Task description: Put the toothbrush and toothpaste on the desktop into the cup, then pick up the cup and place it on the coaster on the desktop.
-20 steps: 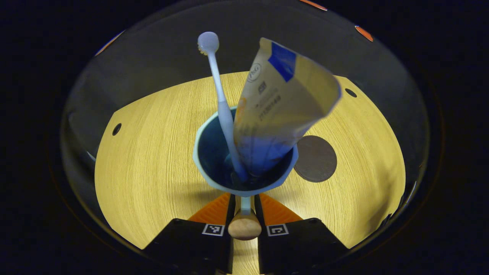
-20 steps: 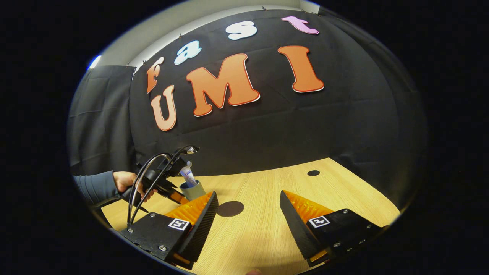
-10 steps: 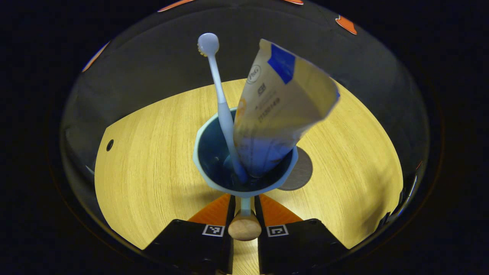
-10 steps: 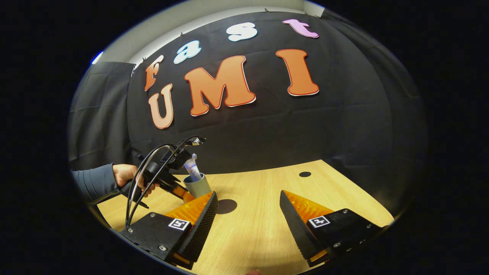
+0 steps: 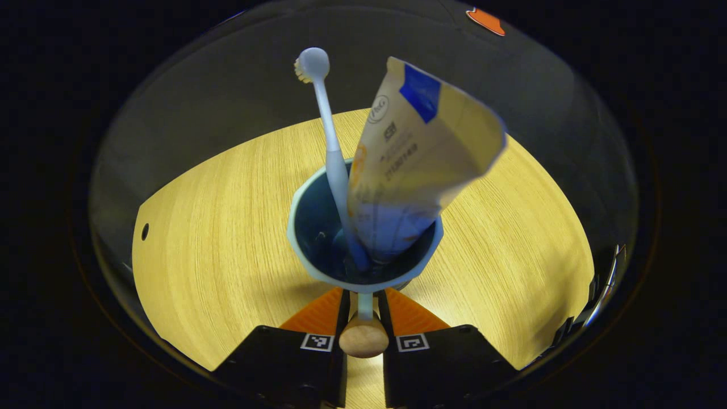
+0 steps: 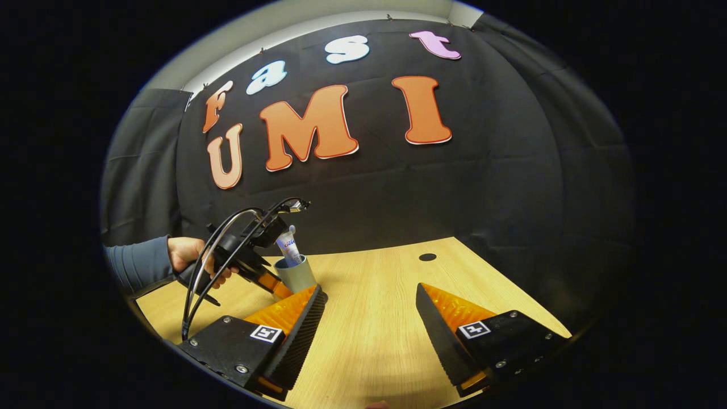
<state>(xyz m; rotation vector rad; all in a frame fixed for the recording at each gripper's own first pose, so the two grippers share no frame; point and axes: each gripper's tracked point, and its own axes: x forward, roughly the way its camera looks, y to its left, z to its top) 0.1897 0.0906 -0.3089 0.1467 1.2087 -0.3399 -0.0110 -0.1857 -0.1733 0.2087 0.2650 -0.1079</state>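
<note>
In the left gripper view a pale blue cup (image 5: 363, 275) sits just ahead of my left gripper (image 5: 363, 307), whose orange fingers (image 5: 321, 311) are shut on the cup's thin handle with its wooden knob (image 5: 363, 339). A white toothbrush (image 5: 326, 130) and a toothpaste tube (image 5: 417, 153) stand in the cup. The coaster is hidden beneath the cup. In the right gripper view my right gripper (image 6: 369, 321) hangs open over the table, with the cup (image 6: 295, 274), the tube (image 6: 287, 247) and the left gripper (image 6: 250, 261) farther off at the left.
The wooden table (image 5: 216, 227) spreads around the cup, with a small dark hole (image 5: 145, 231) at its left and another hole (image 6: 427, 257) near the far edge. A hand (image 6: 190, 258) in a grey sleeve holds the left gripper.
The left gripper has carried the cup to the right across the table. The dark round coaster, earlier seen right of the cup, has slipped out of sight under it.
</note>
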